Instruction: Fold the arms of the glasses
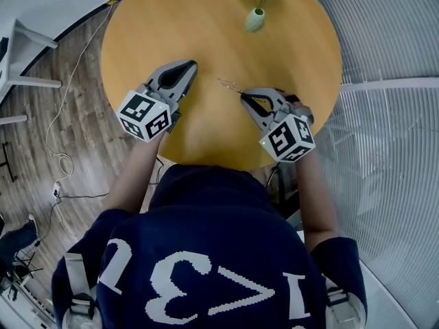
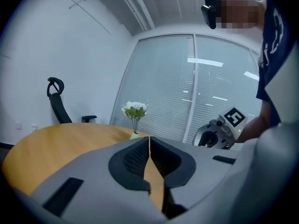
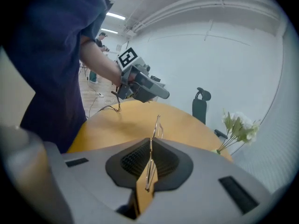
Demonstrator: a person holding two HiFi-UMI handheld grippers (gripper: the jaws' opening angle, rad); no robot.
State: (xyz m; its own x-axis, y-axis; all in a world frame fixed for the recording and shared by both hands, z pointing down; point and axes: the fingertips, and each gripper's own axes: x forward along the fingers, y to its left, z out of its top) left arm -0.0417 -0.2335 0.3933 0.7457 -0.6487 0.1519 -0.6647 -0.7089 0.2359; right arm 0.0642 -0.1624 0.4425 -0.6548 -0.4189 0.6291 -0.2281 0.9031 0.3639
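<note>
Our right tool (image 3: 150, 140) is clamped on the thin wire glasses (image 3: 158, 123), which jut past its tips above the desk (image 1: 206, 40). Our left tool (image 2: 149, 143) is closed and empty, well apart from them. The glasses look flat, so we judge the folding nearly done; setting them down remains.

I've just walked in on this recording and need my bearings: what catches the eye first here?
First the thin wire glasses, pinched between the shut jaws of the right gripper over the round wooden table. Beside it the left gripper is shut on nothing, and a small vase of white flowers stands at the table's far edge.
</note>
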